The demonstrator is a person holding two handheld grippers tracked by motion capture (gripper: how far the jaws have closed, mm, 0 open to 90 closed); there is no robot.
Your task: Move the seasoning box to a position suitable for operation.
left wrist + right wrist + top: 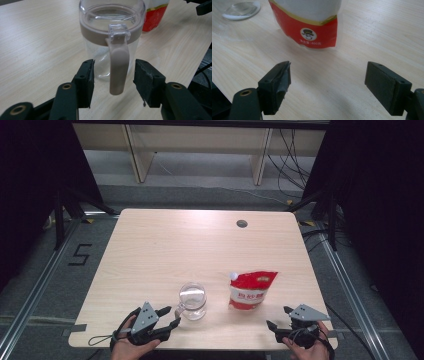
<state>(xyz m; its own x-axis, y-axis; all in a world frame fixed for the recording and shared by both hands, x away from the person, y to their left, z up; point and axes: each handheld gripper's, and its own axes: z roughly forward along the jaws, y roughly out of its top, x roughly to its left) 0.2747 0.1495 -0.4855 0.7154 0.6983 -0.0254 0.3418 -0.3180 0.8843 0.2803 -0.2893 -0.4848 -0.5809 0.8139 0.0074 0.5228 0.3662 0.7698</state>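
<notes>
Glass jug, clear with a beige collar and a beige handle, stands upright near the person's edge of the table, left of centre. Its handle points toward the left gripper, which lies level at that near edge. In the left gripper view the handle hangs between the two black jaws, with a gap showing on each side of it; the pads do not press on it, so the claw stands about half open and has hold of nothing.

To the jug's right, well apart from it, a red and white pouch with a white cap lies on the wood. The right gripper rests near the front right corner, just short of the pouch's lower end. In the right gripper view its jaws stand wide apart over bare wood, the pouch beyond them and untouched.

The far half of the tabletop is open, marked only by a round cable hole near the back edge. The surface is pale wood grain, with rounded corners. Around it lies grey floor with metal rails on both sides, a "5" taped on the floor at the left, black drapes at the sides, and cables trailing behind.
</notes>
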